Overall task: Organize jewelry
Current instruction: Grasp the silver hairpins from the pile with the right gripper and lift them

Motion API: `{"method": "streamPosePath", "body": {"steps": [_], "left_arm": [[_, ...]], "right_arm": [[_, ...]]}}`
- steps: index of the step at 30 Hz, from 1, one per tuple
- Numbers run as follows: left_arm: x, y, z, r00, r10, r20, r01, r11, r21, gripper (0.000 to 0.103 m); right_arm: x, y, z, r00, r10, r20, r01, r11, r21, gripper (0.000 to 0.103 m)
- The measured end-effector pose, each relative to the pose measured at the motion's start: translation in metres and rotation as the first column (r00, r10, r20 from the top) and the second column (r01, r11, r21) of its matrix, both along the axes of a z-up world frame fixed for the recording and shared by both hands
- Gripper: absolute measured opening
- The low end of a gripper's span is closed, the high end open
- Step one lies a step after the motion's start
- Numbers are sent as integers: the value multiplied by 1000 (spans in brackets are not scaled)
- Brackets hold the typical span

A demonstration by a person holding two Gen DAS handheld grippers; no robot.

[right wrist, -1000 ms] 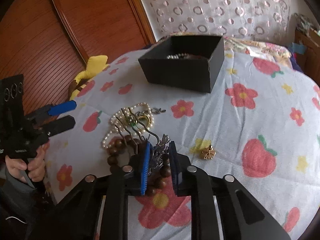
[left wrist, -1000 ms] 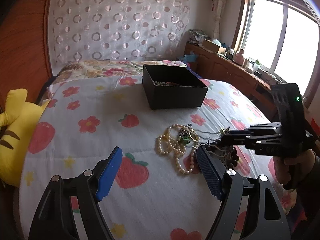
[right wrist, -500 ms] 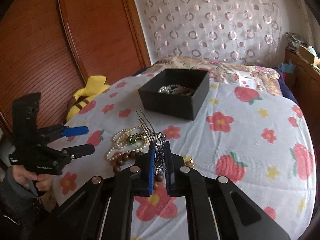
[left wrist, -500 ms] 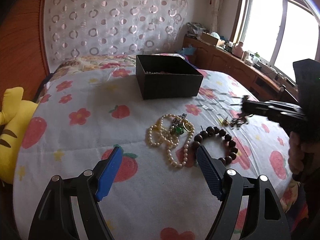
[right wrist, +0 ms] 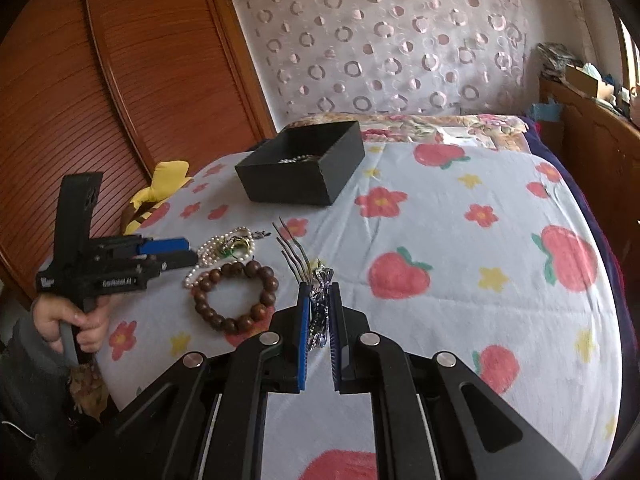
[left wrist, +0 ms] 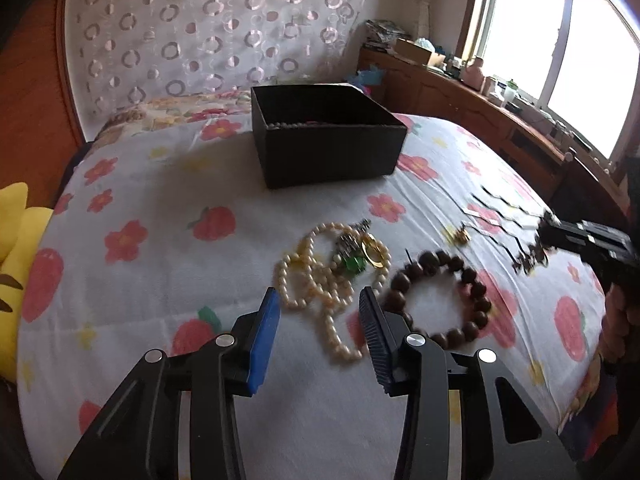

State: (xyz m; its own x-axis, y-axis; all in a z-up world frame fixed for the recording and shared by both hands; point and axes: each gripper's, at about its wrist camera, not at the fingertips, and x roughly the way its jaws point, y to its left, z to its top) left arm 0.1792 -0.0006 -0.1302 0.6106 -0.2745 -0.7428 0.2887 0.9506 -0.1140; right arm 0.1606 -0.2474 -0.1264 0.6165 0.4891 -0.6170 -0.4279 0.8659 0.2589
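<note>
Right gripper (right wrist: 318, 312) had lifted silver hair comb (right wrist: 318, 300) off bed (right wrist: 460, 208), jaws pinching it; left gripper (left wrist: 318, 320) jaws, closing, straddled pearl necklace (left wrist: 316, 280); black box (left wrist: 332, 152) next.

Box (left wrist: 328, 152) contents mostly hidden by its wall, yellow plush (left wrist: 16, 248) cut off

Black box (left wrist: 328, 152), cream pearls (left wrist: 316, 280), brown beads (left wrist: 440, 296), possibly silver hairpin (right wrist: 318, 304), strawberry-print bedspread (right wrist: 460, 208).

text: none legible | left claw (right wrist: 182, 254) body: white print, blurred
</note>
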Motion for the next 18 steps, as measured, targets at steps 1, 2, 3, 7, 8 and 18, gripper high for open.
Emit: {"method": "streamPosePath", "body": {"steps": [1,2,3,7,8,18], "left_arm": [[4,0,0,1000,4,-4,-4,1000,-1,40],[9,1,0,1000,10,-10,-10,1000,4,40],[13,1,0,1000,14,-13,-14,1000,11,40],[23,-3,-3,1000,9,-27,-8,999,31,28],[26,-5,-5,999,4,-40,-2,999,44,24],[21,-1,-8,998,-18,-52,23,996,89,0]], "right_arm": [[0,-1,0,1000,-2,0,2,1000,1,10],[0,-1,-1,1000,-3,0,3,1000,3,10],[0,-2,0,1000,-3,0,3,1000,5,10],[-1,-1,-1,1000,3,3,-3,1000,-3,10],[-1,-2,-1,1000,4,3,-4,1000,-3,10],[-2,9,2,1000,18,2,-18,1000,-8,10]]}}
